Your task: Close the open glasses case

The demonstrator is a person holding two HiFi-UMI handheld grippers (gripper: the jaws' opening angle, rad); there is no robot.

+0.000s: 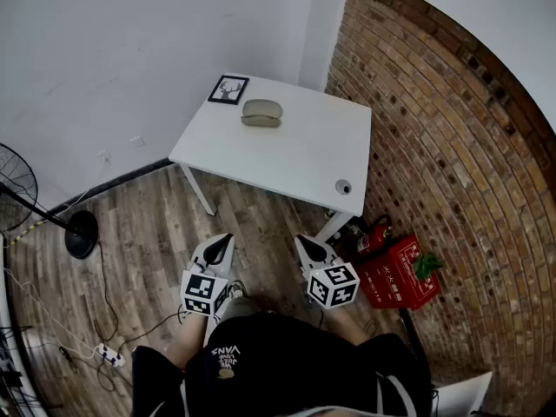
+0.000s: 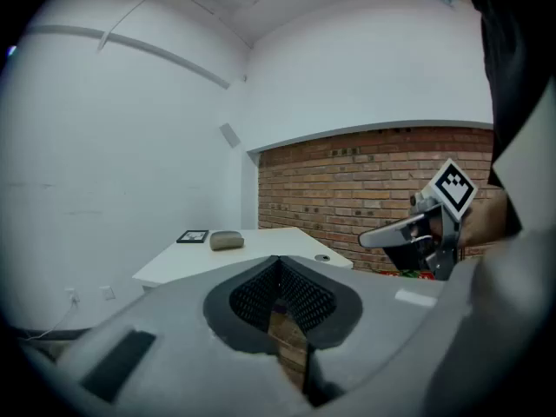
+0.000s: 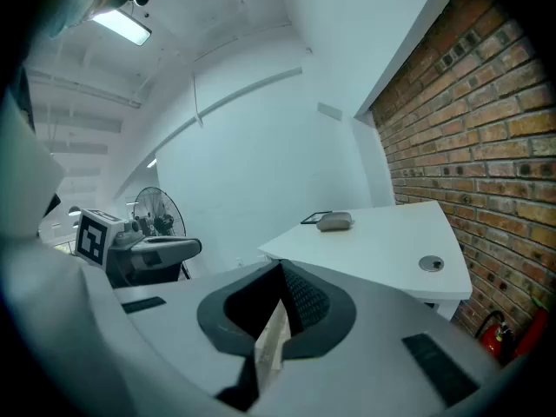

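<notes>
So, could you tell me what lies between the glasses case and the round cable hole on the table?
Nothing: in the head view, only bare white tabletop runs from the glasses case to the cable hole.

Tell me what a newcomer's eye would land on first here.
The red brick wall on the right dominates, with a white square table set in the corner beside it. At the table's far side lies a grey-beige oval glasses case next to a small black-framed picture. Nearer, the left gripper and right gripper hang over the wooden floor, both shut and empty, well short of the table.
</notes>
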